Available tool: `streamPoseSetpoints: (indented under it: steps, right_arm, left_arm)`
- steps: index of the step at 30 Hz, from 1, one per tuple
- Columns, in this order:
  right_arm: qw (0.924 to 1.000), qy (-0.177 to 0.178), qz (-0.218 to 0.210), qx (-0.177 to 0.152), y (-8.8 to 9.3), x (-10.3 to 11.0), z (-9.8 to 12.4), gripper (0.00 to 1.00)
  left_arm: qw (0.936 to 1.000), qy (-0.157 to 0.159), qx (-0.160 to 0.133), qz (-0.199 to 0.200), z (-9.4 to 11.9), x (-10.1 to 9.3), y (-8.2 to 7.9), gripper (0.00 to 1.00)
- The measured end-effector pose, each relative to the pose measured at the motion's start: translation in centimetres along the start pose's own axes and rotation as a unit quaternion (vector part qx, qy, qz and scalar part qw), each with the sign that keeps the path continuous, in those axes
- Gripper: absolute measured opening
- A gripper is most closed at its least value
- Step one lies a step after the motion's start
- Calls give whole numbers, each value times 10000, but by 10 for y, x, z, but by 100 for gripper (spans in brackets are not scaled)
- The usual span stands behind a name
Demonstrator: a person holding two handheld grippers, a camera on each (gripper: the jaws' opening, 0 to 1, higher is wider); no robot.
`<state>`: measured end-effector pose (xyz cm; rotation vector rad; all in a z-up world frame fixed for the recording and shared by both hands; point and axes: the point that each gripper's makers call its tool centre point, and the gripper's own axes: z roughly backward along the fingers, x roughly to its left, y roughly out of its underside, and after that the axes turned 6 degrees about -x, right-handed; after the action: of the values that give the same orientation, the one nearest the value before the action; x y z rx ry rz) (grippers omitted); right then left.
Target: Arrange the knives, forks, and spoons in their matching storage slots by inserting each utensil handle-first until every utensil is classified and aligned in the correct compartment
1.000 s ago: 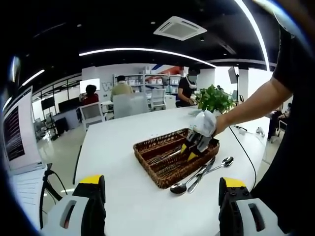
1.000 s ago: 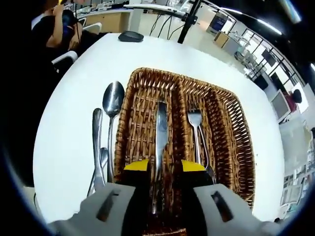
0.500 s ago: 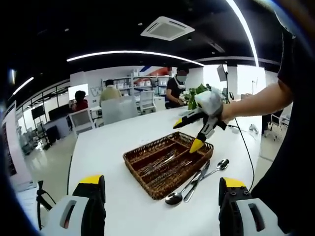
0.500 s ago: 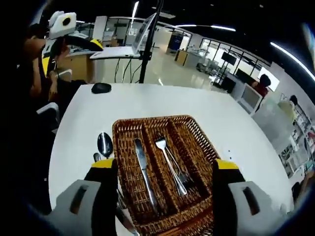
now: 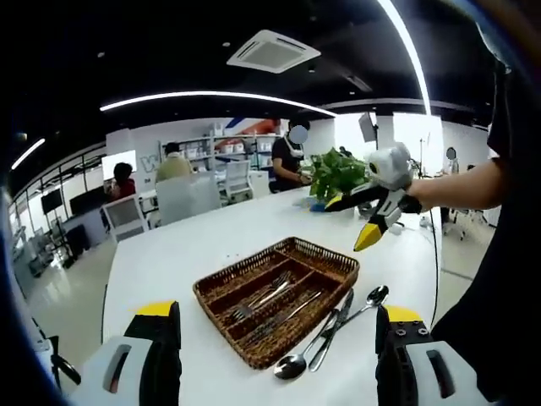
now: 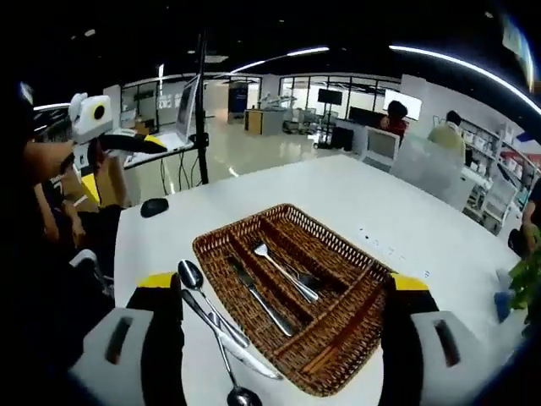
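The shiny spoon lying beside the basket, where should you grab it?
Grab the shiny metal spoon by its thin handle, coming from above. It lies flat on the white table outside the brown wicker basket, beside other cutlery, so the tongs should pinch across the handle.

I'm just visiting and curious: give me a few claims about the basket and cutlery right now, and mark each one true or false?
1. The wicker basket holds a knife and forks. True.
2. Two spoons lie on the table beside the basket. True.
3. The right gripper is clamped on a spoon. False: its fingers are wide apart, holding nothing.
4. The left gripper holds a fork. False: it is open and empty.
5. A potted plant stands inside the basket. False: it stands on the table, apart from the basket.
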<state>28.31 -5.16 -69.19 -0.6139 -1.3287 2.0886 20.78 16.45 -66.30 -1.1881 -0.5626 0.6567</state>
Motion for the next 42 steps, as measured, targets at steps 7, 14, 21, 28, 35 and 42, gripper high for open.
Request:
streamPoseSetpoints:
  steps: [7,14,21,28,35,42]
  right_arm:
    - [9966,747,-336,-16,14,-13,45,100]
    - [9971,677,-333,118,24,4,75,100]
    - [9964,748,-391,120,22,-9,90,100]
    - [9953,876,-415,77,22,-16,94,100]
    - [9953,880,-392,90,24,-16,97,100]
    - [9945,983,-359,-22,19,-22,105,100]
  left_arm:
    - [9997,91,-52,205,-8,-2,3,100]
    - [9997,-13,99,227,-7,1,6,100]
    - [9997,-159,190,71,2,14,-6,100]
    - [9994,-59,301,-141,-2,10,-10,100]
    - [9987,133,421,-245,-11,2,-15,100]
    - [9962,401,595,-490,-27,-7,-22,100]
